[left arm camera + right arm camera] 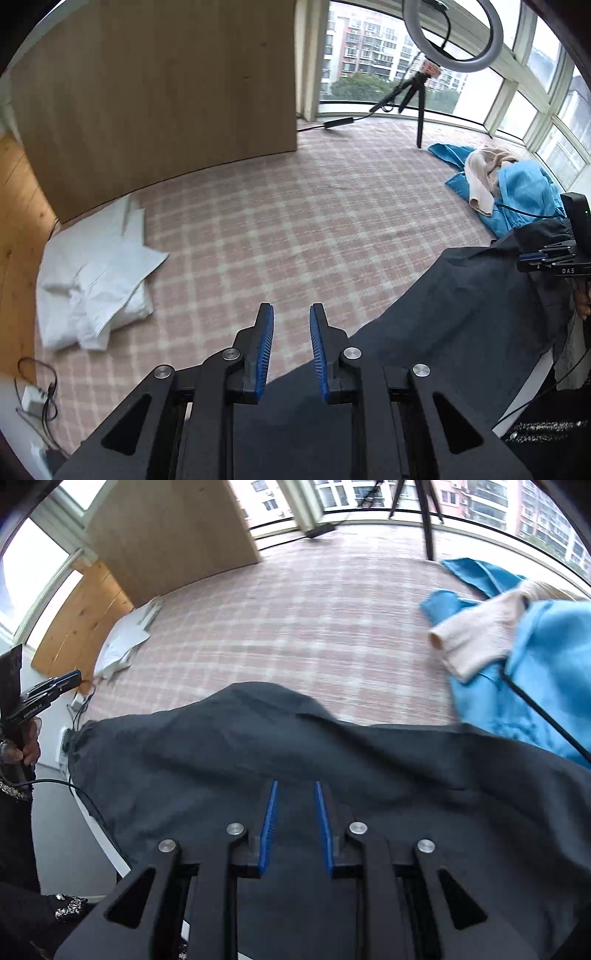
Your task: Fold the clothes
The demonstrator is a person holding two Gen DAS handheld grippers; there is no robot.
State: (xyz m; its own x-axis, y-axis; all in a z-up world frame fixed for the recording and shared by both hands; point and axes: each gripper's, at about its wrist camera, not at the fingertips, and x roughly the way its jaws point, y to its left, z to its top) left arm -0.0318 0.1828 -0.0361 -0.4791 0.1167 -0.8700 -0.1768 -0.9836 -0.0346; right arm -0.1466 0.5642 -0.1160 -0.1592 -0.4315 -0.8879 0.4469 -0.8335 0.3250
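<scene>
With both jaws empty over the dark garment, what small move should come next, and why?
Probably lower the right gripper onto the dark garment to pinch an edge: its jaws stand apart with nothing between them, and the cloth lies rumpled, not folded flat, on the plaid carpet.

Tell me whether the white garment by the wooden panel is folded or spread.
Neither neatly: the white garment lies crumpled in a loose heap on the plaid carpet, with uneven layers and one flap sticking out.

Soft, even daylight enters through the large windows (388,55) at the back, which look slightly washed out. The plaid carpet (277,221) is evenly lit with only faint shadows. Both fisheye views bend straight lines and darken at the corners. The right wrist view is blurred, especially the blue garment (535,672).
</scene>
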